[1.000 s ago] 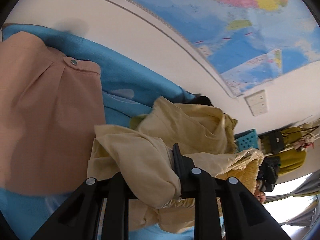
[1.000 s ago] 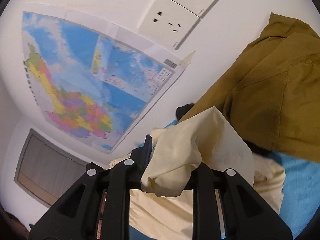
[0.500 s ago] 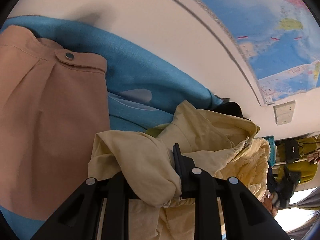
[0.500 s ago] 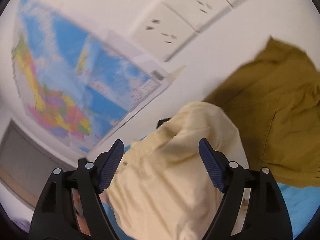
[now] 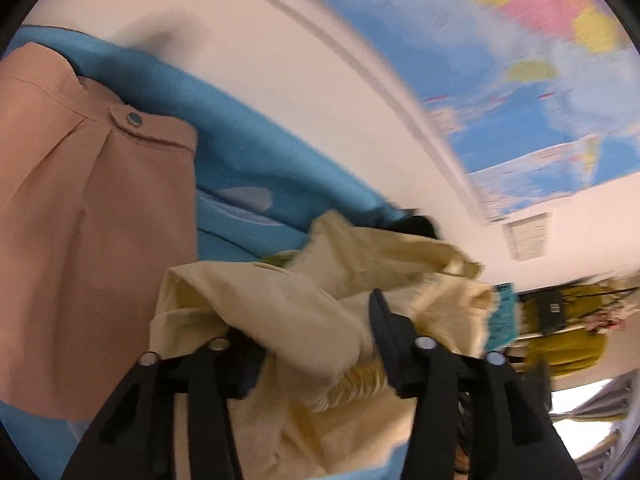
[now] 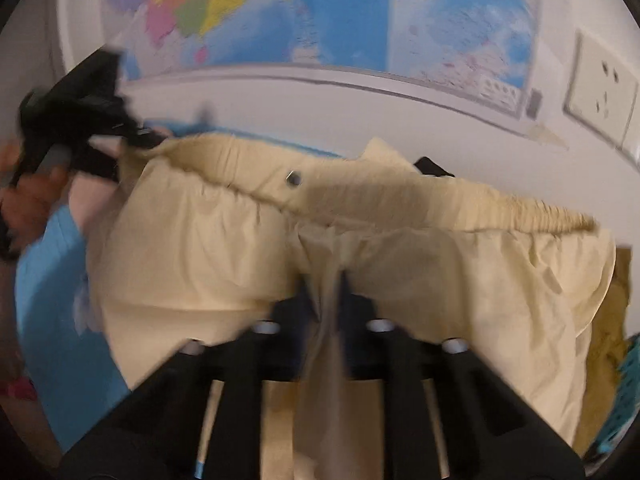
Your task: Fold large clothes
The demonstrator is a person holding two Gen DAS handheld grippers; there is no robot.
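Observation:
Pale yellow trousers [image 6: 460, 272] with an elastic waistband and a snap button hang spread out in the right wrist view. My right gripper [image 6: 328, 300] is shut on a fold of them below the waistband. In the left wrist view my left gripper [image 5: 308, 336] has its jaws apart with the same yellow cloth [image 5: 272, 312] bunched between them. The left gripper also shows in the right wrist view [image 6: 80, 120], at the waistband's left end, held by a hand.
A folded salmon-pink garment [image 5: 88, 240] lies on the blue bed cover [image 5: 256, 168] at left. An olive-brown garment [image 6: 608, 340] and a teal basket [image 6: 628, 384] are at right. A world map [image 6: 360, 20] and wall sockets [image 6: 600, 88] are on the white wall.
My right gripper opened, let go of the cloth, then shut again on the trousers below the waistband. The trousers now hang spread wide. My left gripper's jaws have parted. Both views swung.

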